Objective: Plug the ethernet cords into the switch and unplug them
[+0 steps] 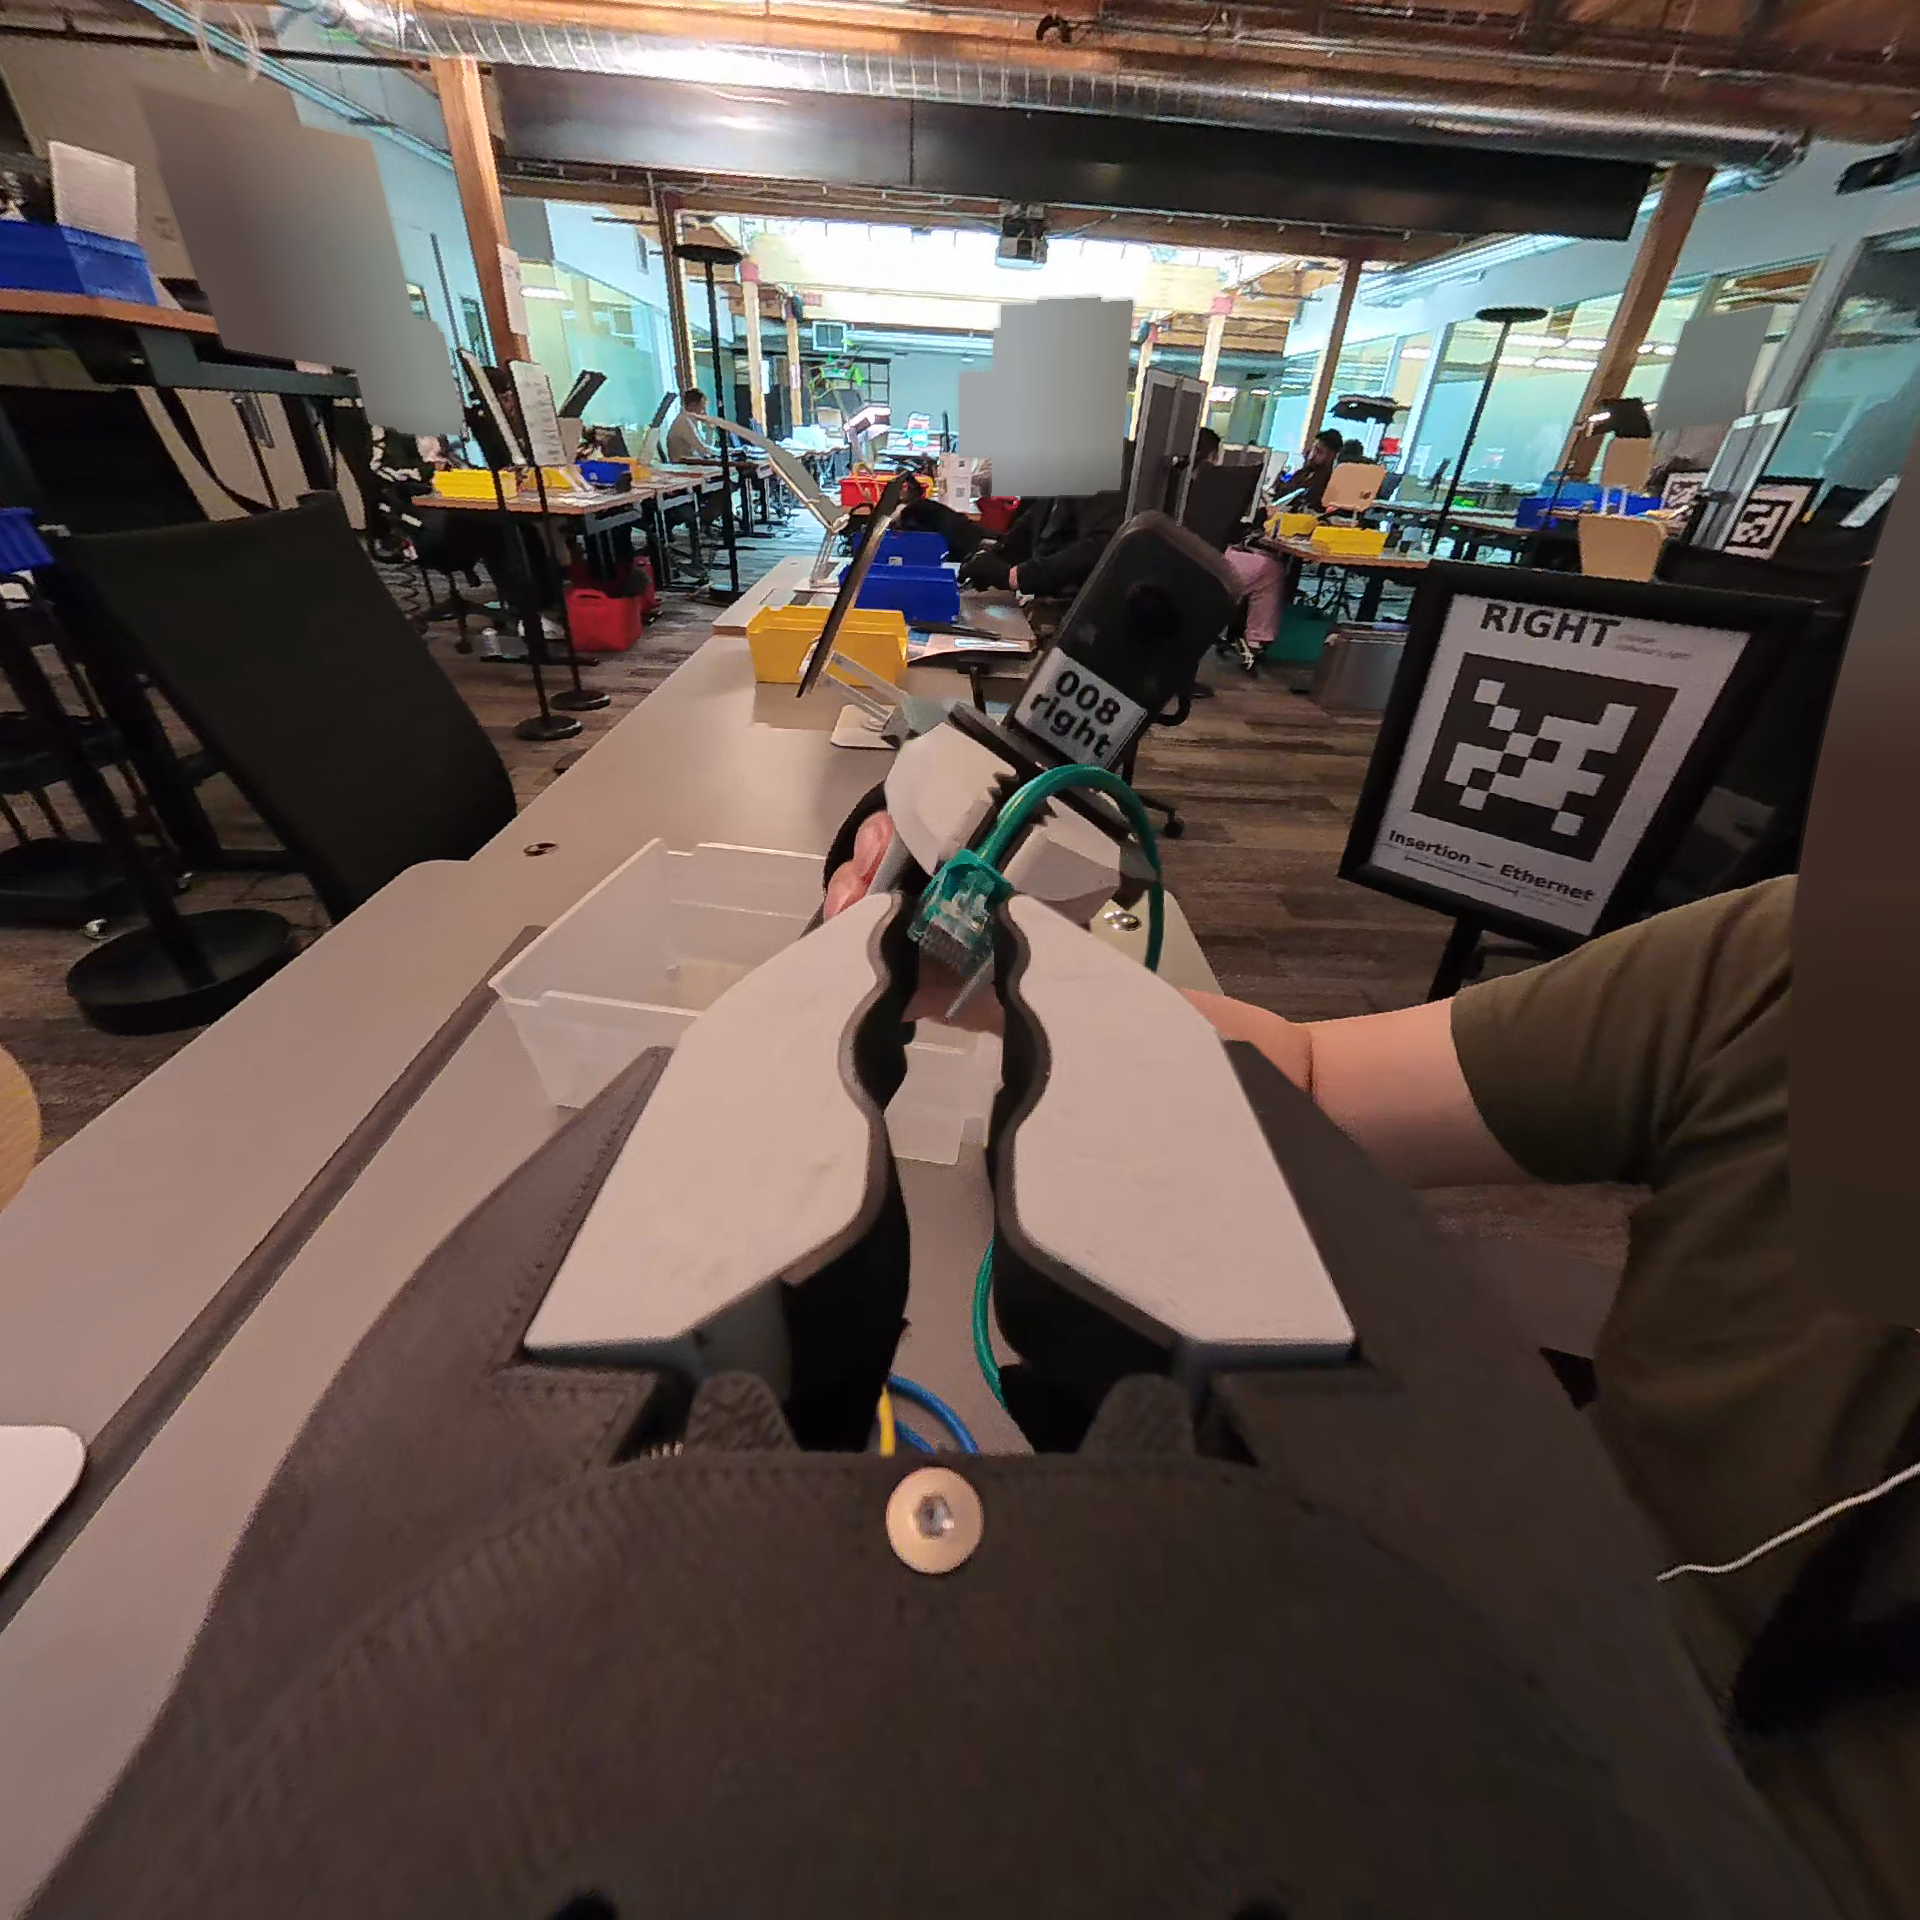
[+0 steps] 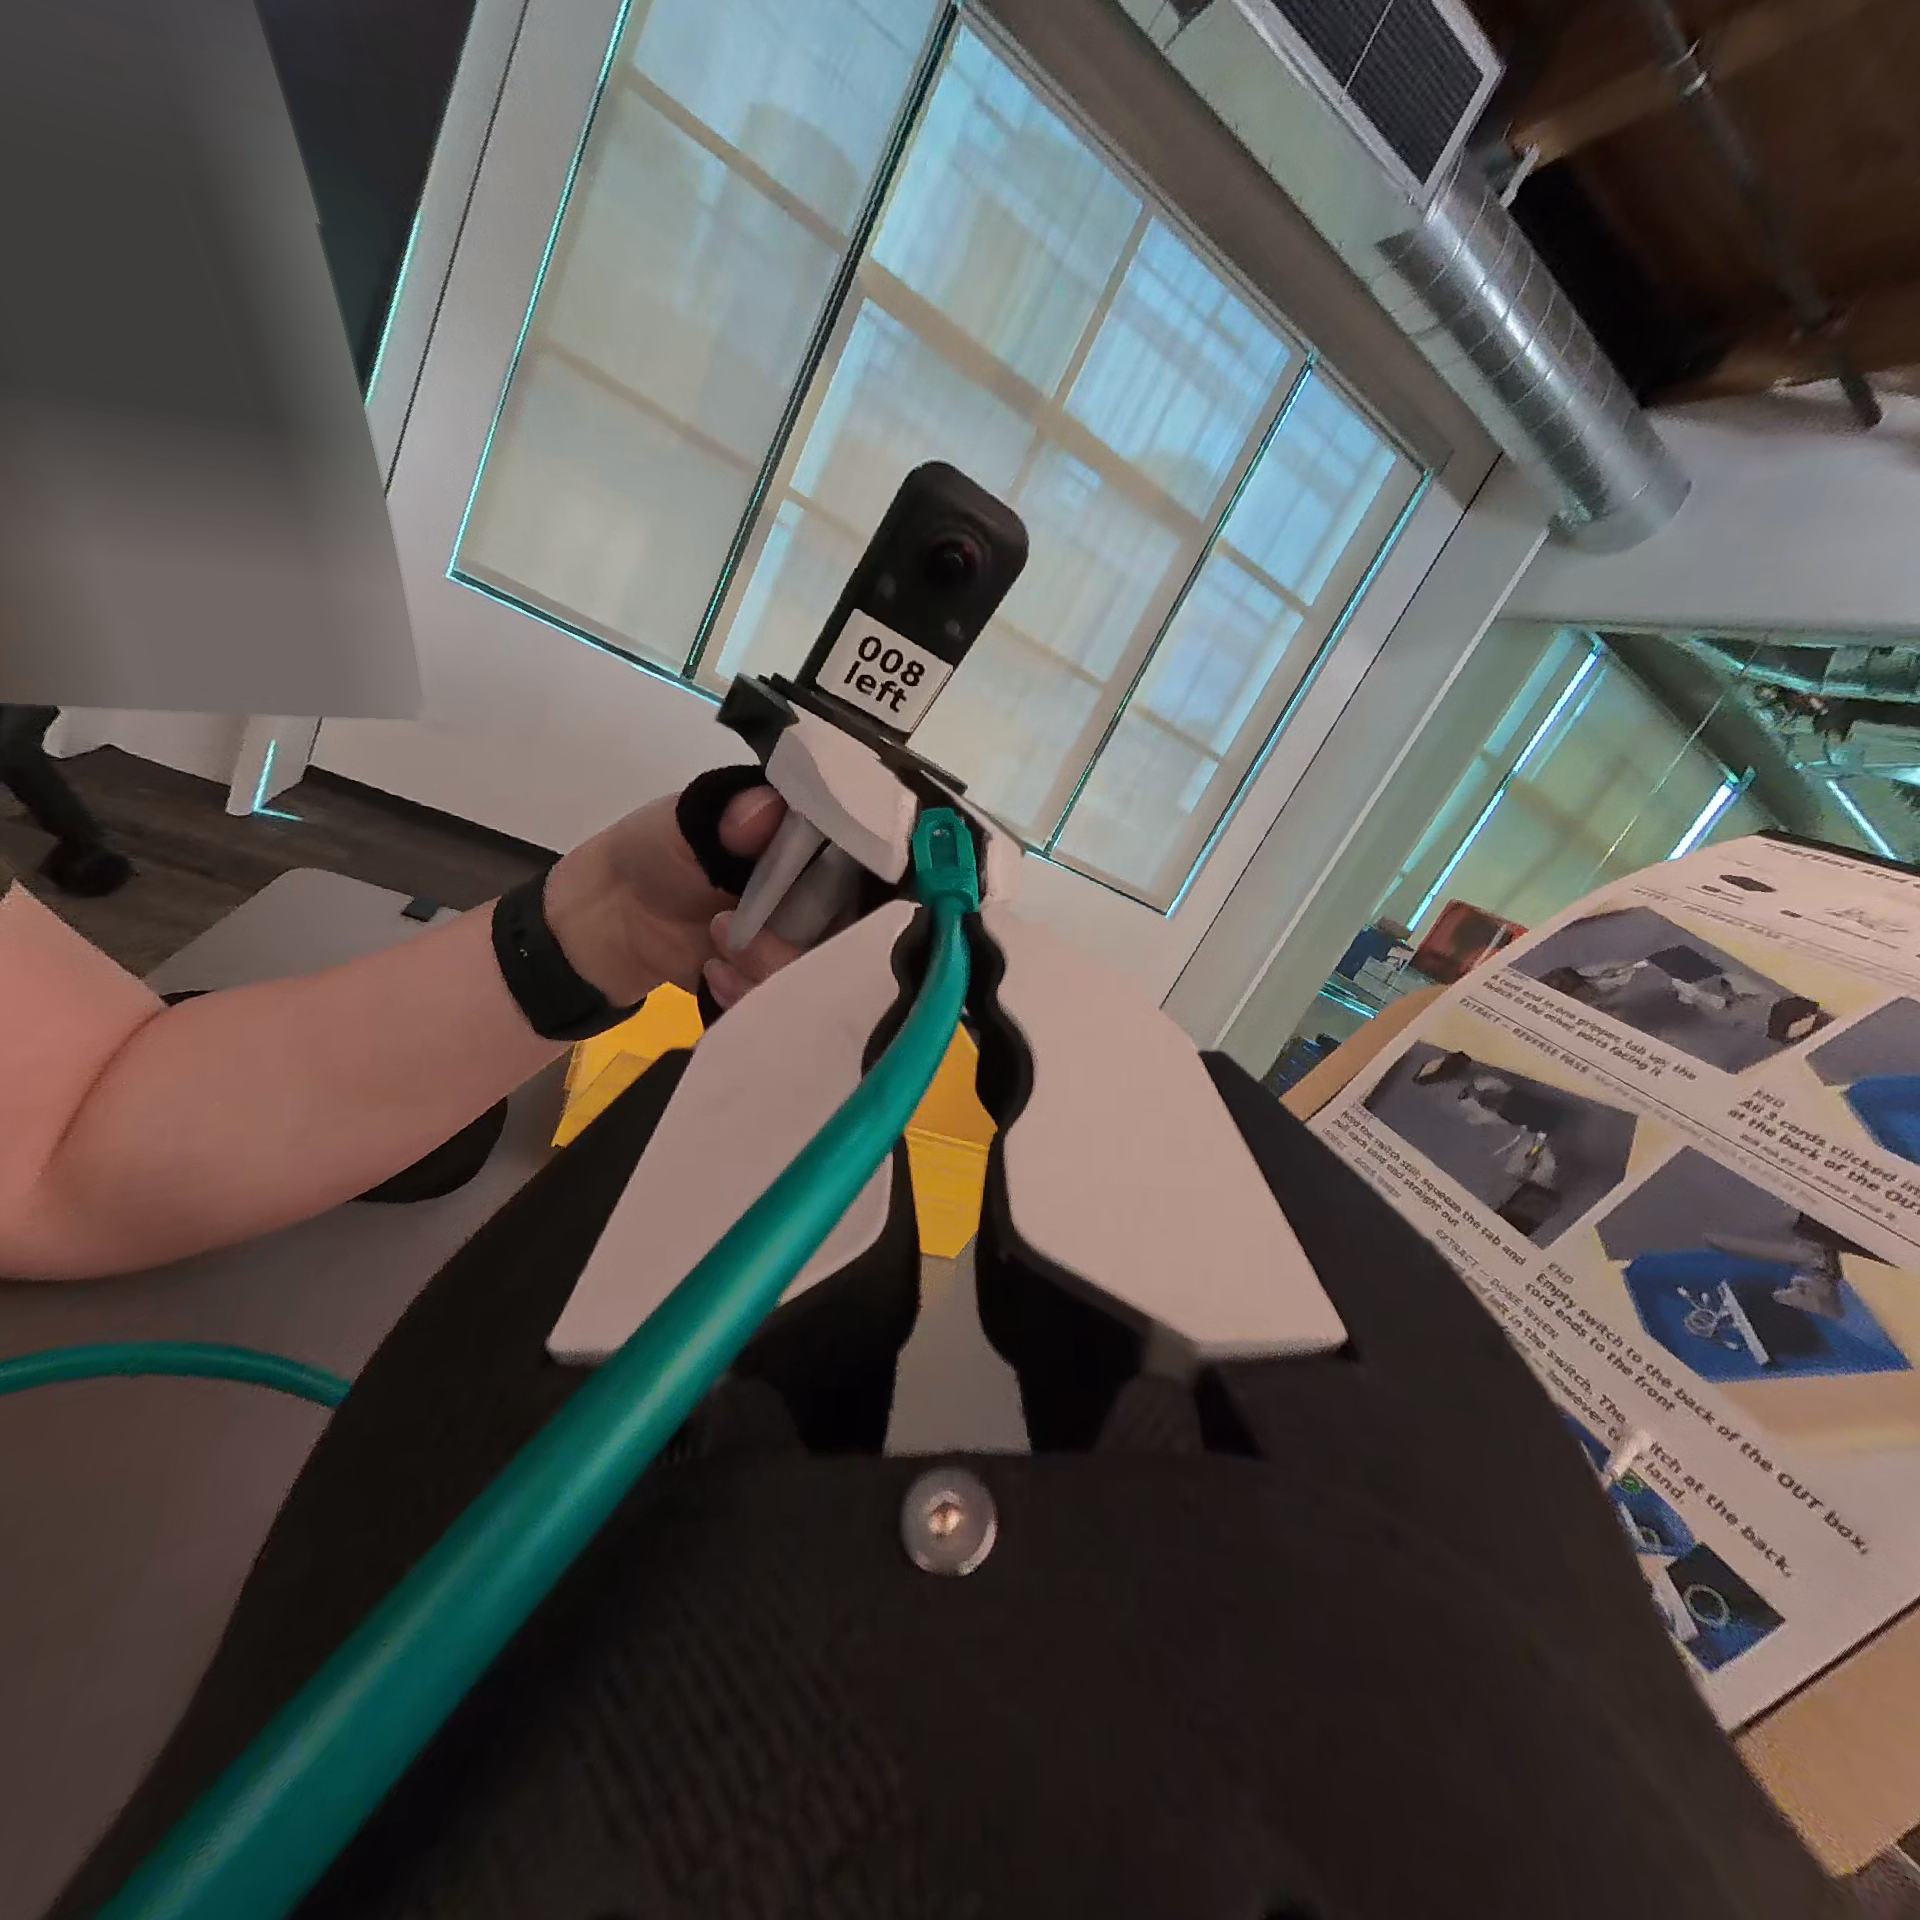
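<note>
Between the tips of the left gripper sat the green cord's plug, pinched there, while the right gripper clamped the one green cord just behind it, seemingly a handover to re-aim the plug; no switch showed, only one clear bin beyond

Green cord: far end cut off at the left frame edge. Instruction sheet: cropped at the right edge. Clear bin: near wall hidden behind the gripper fingers.
</note>
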{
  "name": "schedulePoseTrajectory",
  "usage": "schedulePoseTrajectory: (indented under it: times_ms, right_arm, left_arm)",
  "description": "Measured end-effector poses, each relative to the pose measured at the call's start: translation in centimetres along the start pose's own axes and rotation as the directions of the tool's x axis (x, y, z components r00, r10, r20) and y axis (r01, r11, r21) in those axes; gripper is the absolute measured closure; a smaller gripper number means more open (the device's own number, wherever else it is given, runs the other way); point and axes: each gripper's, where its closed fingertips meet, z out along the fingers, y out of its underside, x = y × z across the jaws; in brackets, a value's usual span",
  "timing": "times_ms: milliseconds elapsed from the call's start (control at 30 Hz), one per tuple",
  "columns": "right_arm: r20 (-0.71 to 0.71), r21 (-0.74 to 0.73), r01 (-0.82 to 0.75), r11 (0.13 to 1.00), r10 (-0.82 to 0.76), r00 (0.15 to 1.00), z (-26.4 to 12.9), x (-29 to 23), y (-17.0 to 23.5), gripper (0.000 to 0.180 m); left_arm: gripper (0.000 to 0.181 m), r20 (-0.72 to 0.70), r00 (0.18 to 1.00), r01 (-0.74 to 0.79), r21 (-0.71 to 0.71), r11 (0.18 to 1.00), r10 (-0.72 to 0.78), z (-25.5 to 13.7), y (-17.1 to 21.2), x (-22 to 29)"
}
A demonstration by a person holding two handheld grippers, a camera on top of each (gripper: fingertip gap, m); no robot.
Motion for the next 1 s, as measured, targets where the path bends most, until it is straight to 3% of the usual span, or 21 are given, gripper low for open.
schedulePoseTrajectory:
  times_ms: [533, 1000]
  right_arm:
    - [-0.005, -0.017, 0.033, 0.999, -0.034, 0.999, -0.4, 0.4, 0.5, 0.174]
    - [-0.003, -0.130, 0.229, 0.965, -0.232, 0.973, -0.7, 0.2, 1.6, 0.172]
  left_arm:
    - [0.168, 0.027, 0.999, 0.042, -0.055, 0.998, -0.041, 0.4, 1.0, -0.7]
    - [0.168, -0.019, 0.979, 0.203, -0.092, 0.975, -0.205, 0.5, 2.0, -1.1]
